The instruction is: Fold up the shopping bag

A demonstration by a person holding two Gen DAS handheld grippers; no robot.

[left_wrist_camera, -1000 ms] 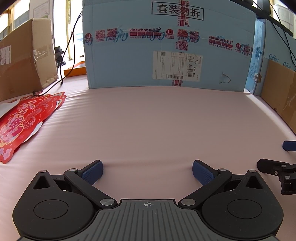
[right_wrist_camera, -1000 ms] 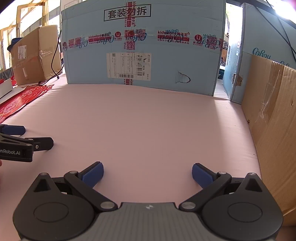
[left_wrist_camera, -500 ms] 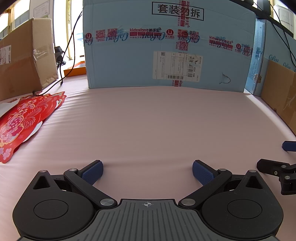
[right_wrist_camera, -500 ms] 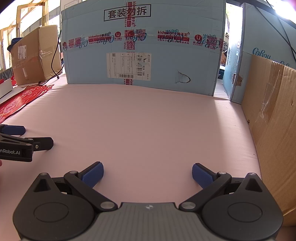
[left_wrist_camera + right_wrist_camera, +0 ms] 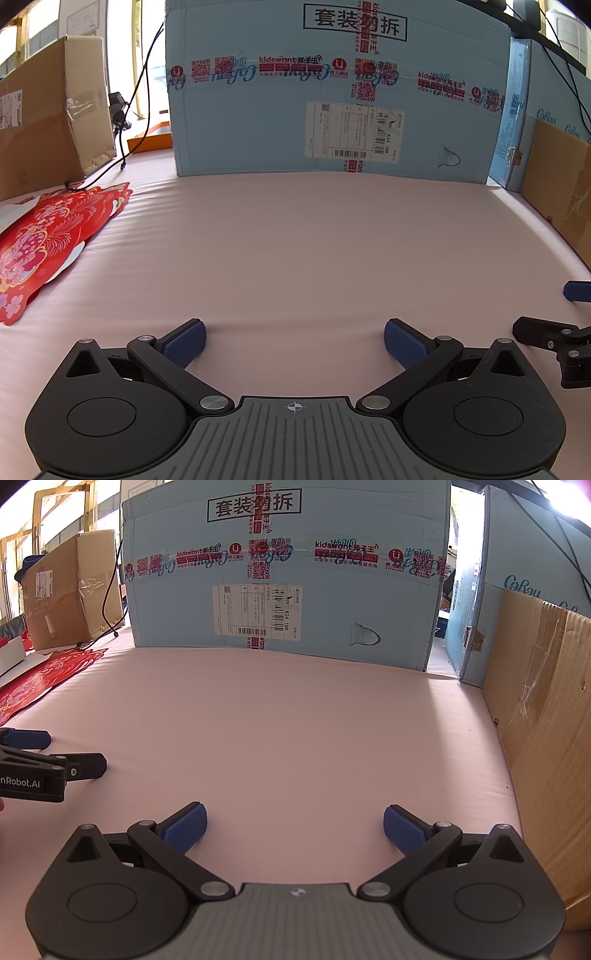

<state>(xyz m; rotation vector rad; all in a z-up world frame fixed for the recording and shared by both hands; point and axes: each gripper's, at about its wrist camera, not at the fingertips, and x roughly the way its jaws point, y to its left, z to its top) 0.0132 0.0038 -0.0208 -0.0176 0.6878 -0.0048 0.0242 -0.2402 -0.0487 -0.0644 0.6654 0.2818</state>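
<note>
Pink mat [image 5: 295, 240], both tongs [image 5: 294, 338] wide.

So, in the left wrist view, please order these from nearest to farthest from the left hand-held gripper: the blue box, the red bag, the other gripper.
1. Right hand-held gripper, near right edge.
2. Red bag, flat at left.
3. Blue box, standing at the back.

Measured from the left hand-held gripper.

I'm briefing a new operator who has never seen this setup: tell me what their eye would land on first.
Probably the big light-blue carton with red tape and a shipping label, standing at the far edge of the pink mat. Next, the red flower-patterned shopping bag lying flat at the mat's left. Nearest the cameras, the left gripper and right gripper are open over bare mat, holding nothing.
</note>
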